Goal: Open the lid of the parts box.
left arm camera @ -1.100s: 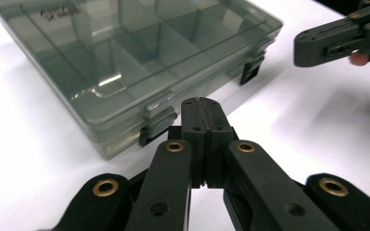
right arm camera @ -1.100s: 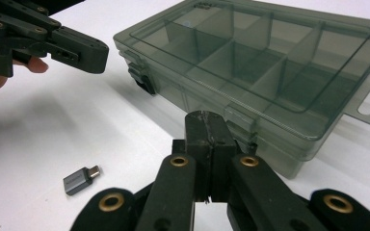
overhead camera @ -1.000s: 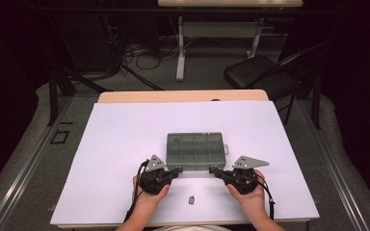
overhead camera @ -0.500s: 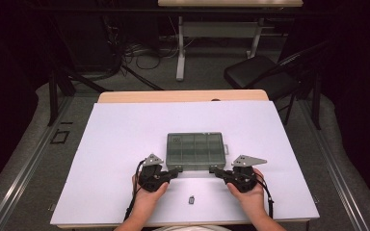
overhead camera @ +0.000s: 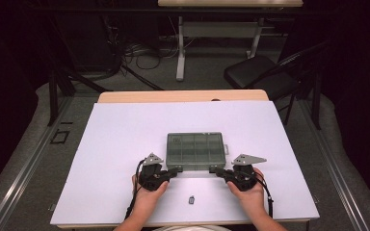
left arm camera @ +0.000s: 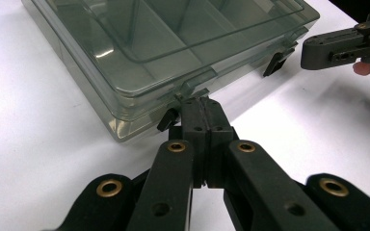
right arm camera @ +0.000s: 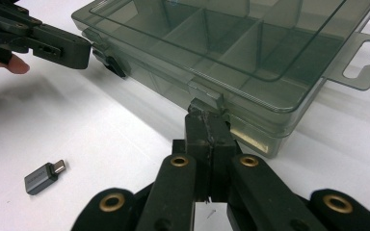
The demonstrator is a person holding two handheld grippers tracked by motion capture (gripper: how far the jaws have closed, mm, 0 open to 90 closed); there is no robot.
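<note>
The smoky translucent plastic compartment box (left arm camera: 173, 53) lies rectangular, glossy. Both black grippers, left gripper (left arm camera: 203, 103) and right gripper (right arm camera: 207, 115), pressed together empty, touch its front latches.

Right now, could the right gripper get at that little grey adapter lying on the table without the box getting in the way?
Probably yes. The adapter lies on bare table nearer the person than the compartment box, between the two hands. The shut right gripper is at the box's front latch; nothing lies between it and the adapter.
</note>
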